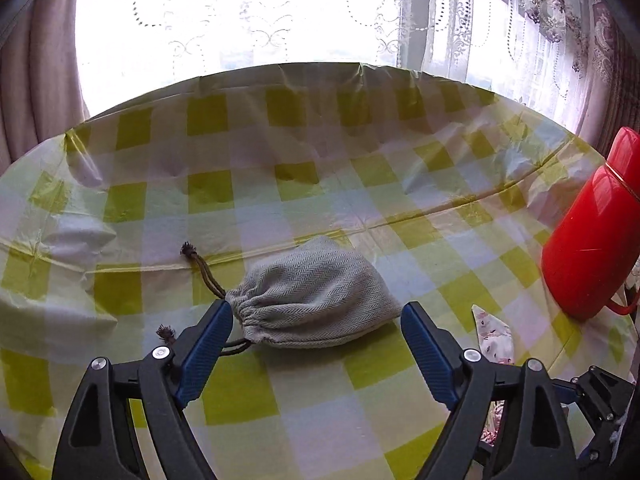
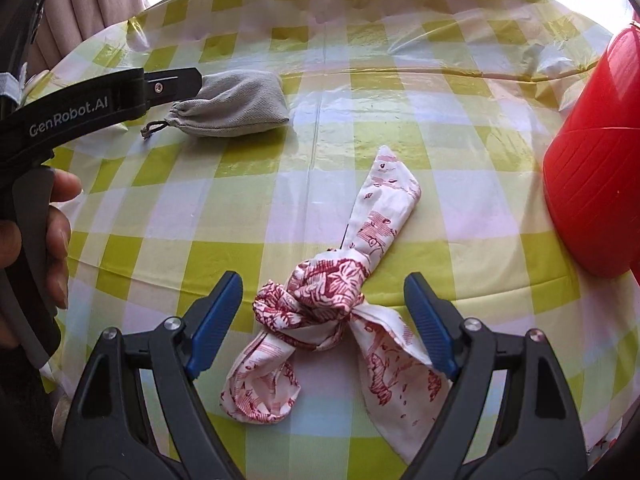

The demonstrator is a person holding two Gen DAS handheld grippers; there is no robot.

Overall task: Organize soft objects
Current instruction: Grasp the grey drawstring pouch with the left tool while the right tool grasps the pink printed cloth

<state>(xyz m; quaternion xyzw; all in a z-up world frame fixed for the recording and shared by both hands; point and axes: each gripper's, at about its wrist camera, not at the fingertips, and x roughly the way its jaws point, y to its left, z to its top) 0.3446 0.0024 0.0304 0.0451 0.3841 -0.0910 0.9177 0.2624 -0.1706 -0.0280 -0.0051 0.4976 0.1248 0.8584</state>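
A grey drawstring pouch [image 1: 316, 294] lies on the green-checked tablecloth [image 1: 320, 168]. My left gripper [image 1: 316, 314] is open, its blue pads on either side of the pouch's near end, not squeezing it. The pouch also shows in the right wrist view [image 2: 236, 106], with the left gripper's body over its left end. A knotted white-and-red printed cloth [image 2: 332, 296] lies in front of my right gripper [image 2: 324, 284], which is open with the knot between its blue pads. A tip of that cloth shows in the left wrist view [image 1: 492, 332].
A red plastic container [image 1: 592, 236] stands at the right of the table, also large in the right wrist view [image 2: 596, 168]. Lace curtains [image 1: 500, 20] and a bright window lie beyond the table's far edge. A hand [image 2: 36, 240] holds the left gripper's handle.
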